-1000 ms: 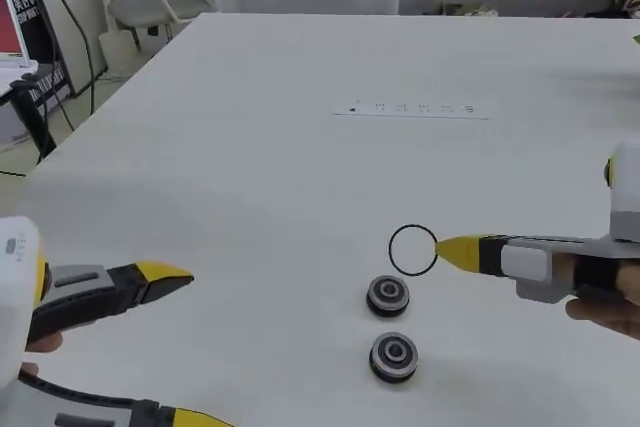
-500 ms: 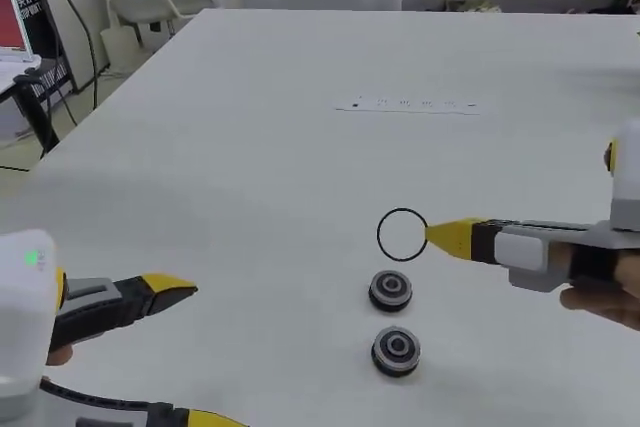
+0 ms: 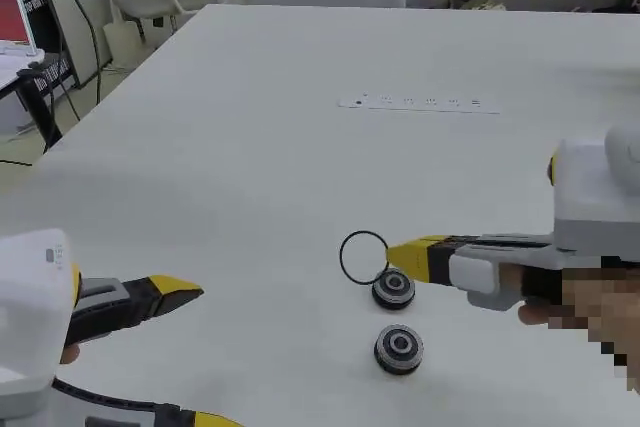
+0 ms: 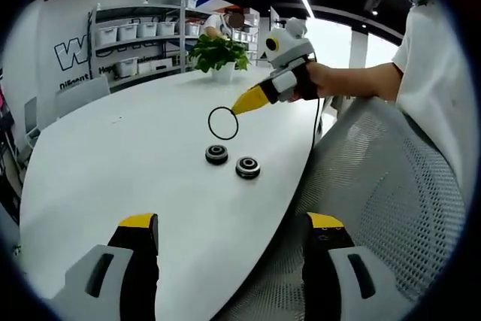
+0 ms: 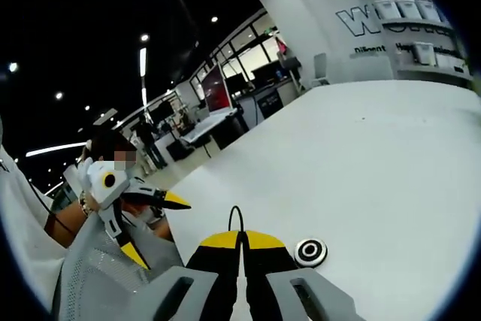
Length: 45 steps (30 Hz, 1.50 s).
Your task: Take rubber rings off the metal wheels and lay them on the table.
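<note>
My right gripper (image 3: pixel 392 249) pinches the ring (image 3: pixel 342 255) by its edge, just above the bench (image 3: pixel 250 147) beside the wheels (image 3: pixel 393 289). It looks light and floppy. My left gripper (image 4: pixel 231 223) gapes, empty.

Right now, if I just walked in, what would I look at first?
Probably the thin black rubber ring, pinched in the shut yellow tips of the right gripper and held up over the white table. Just beside it, two metal wheels lie on the table. The left gripper is open, off to the side.
</note>
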Motion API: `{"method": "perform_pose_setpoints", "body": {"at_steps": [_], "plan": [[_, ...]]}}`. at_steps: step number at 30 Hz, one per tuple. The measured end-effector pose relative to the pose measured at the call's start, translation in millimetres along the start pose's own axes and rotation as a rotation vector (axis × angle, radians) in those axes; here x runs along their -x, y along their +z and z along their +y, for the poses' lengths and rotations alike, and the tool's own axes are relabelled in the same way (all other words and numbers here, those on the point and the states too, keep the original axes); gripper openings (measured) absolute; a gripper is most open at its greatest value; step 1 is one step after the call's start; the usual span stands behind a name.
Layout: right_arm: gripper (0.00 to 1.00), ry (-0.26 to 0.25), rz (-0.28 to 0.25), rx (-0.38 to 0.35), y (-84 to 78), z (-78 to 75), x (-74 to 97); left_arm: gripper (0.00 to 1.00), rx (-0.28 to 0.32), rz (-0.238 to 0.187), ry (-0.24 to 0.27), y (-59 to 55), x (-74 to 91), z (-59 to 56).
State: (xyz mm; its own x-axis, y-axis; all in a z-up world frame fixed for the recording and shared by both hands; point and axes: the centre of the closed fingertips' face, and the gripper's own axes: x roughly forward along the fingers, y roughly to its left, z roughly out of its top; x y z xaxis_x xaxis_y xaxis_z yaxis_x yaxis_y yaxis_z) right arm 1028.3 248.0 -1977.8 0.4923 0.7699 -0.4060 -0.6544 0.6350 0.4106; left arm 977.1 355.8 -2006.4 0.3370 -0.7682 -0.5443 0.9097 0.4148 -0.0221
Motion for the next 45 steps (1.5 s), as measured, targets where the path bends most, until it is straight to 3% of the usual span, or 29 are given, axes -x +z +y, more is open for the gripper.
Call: {"method": "perform_pose_setpoints", "body": {"at_steps": [7, 12, 16, 25, 33, 45], "plan": [[0.00, -0.017, 0.049, 0.007, -17.5, -4.7, -13.2, 0.77, 0.005, -0.001, 0.006, -0.3, 0.4, 1.3], [0.00, 0.001, 0.083, -0.031, -31.5, -5.4, -20.3, 0.76, 0.009, 0.004, 0.006, -1.7, 0.2, 1.6], [0.00, 0.009, 0.144, -0.032, -50.2, -2.9, -27.4, 0.76, 0.012, 0.006, 0.006, -2.1, 0.3, 1.4], [0.00, 0.016, 0.185, -0.070, -71.0, -0.5, -35.1, 0.75, 0.018, 0.002, 0.009, -1.7, 0.6, 1.7], [0.00, -0.005, 0.160, -0.124, -71.3, -6.6, -38.1, 0.75, 0.022, 0.002, 0.007, -2.2, 0.6, 1.4], [0.00, -0.012, 0.181, -0.052, -78.2, -5.8, -46.7, 0.75, 0.022, 0.007, 0.007, -3.4, 0.7, 2.0]]}}
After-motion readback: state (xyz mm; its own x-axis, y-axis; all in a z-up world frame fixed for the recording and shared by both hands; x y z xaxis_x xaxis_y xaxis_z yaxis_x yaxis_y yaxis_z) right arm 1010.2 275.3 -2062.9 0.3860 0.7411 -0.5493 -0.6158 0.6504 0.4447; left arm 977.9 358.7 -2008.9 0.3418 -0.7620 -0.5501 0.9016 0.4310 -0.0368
